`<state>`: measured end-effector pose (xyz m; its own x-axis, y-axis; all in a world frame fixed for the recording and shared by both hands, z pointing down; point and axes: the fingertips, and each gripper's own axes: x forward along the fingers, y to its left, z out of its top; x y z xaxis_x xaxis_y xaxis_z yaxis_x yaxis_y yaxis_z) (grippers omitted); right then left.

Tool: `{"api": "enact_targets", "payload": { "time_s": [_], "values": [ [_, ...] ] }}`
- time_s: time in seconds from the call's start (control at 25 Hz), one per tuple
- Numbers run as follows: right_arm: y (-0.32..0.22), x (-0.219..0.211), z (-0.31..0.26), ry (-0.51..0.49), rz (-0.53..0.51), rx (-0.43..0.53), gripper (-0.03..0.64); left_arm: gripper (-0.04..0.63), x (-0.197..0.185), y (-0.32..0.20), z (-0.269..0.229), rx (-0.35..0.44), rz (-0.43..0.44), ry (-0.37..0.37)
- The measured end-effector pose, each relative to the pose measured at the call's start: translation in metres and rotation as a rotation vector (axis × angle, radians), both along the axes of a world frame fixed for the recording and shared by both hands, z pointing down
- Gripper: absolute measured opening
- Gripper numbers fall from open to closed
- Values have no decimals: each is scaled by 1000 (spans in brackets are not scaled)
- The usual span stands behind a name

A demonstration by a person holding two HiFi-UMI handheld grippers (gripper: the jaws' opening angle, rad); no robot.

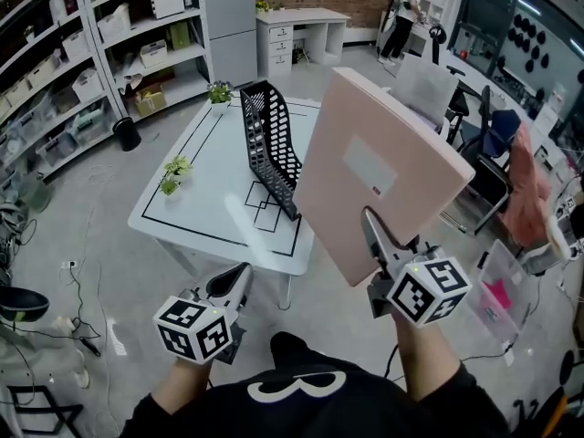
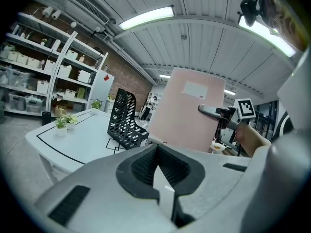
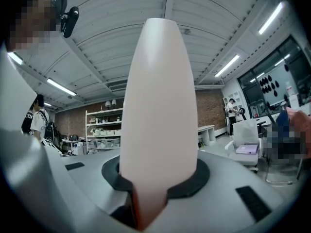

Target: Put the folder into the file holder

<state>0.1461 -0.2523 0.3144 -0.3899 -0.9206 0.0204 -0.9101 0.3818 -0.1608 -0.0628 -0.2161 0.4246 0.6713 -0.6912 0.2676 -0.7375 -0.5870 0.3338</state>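
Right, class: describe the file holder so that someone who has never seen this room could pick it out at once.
Find the white table with a black border line in the middle of the floor. On its right side in the head view stands the file holder, by some marked squares. Unlike the small green plants nearby, it is tall, black and perforated.

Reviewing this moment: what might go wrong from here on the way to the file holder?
The right tongs pinch the pink folder only near its lower edge, so the tall panel may swing or slip.
The black mesh file holder stands unbraced on the white table; a crooked entry might push or tip it, as the left tongs hang shut, away from it.
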Motion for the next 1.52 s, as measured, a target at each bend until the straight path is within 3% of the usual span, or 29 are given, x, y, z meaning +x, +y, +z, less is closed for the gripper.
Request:
{"api": "enact_targets", "payload": {
  "time_s": [0.44, 0.8, 1.52],
  "values": [
    [-134, -25, -16, 22, -31, 19, 138, 6, -30, -95, -8, -24, -70, 13],
    [-210, -57, -11, 72, -47, 34, 138, 6, -54, -150, -14, 0, -116, 16],
    [-267, -96, 31, 113, -95, 73, 138, 6, -75, -203, -9, 28, -195, -8]
  ]
}}
